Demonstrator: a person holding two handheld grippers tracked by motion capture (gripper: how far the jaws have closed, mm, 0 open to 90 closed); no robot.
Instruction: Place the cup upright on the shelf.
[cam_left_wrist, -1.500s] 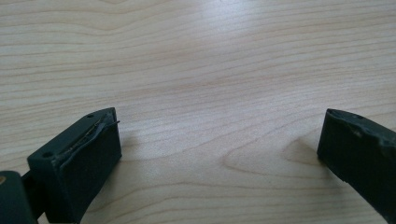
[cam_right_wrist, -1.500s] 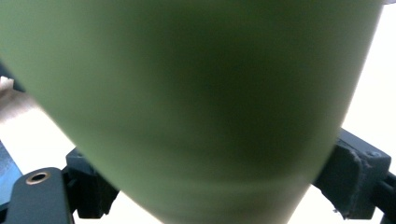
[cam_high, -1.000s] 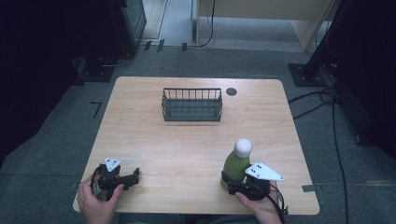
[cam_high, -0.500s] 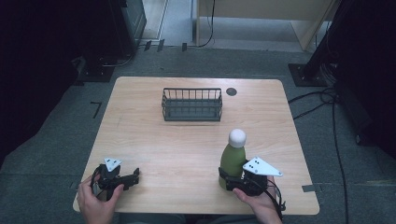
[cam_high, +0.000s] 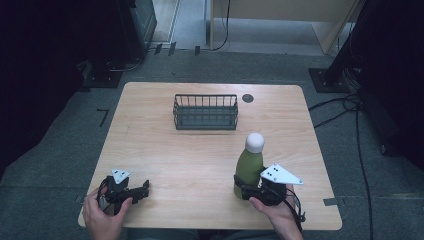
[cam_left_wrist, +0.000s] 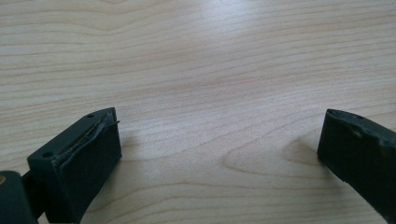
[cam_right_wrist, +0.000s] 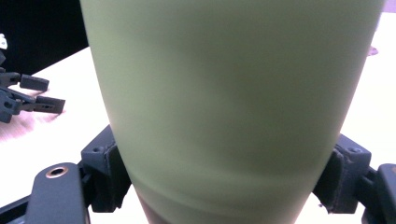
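Note:
A matte green bottle (cam_high: 249, 167) with a white round cap stands upright near the front right of the wooden table (cam_high: 200, 155). My right gripper (cam_high: 246, 191) is shut on its lower body, and the bottle (cam_right_wrist: 233, 93) sits between both pads in the right gripper view. My left gripper (cam_high: 140, 189) rests at the table's front left, held by a hand. In the left gripper view it (cam_left_wrist: 219, 154) is open with bare wood between its jaws. It (cam_right_wrist: 28, 95) also appears at the left of the right gripper view.
A dark wire basket (cam_high: 205, 111) sits at the back centre of the table. A small dark round disc (cam_high: 248, 98) lies beside it to the right. Cables run across the floor to the right of the table.
The right gripper has carried the bottle slightly left and farther from the table's front edge, and the cap sits higher in view. The left gripper has stayed put.

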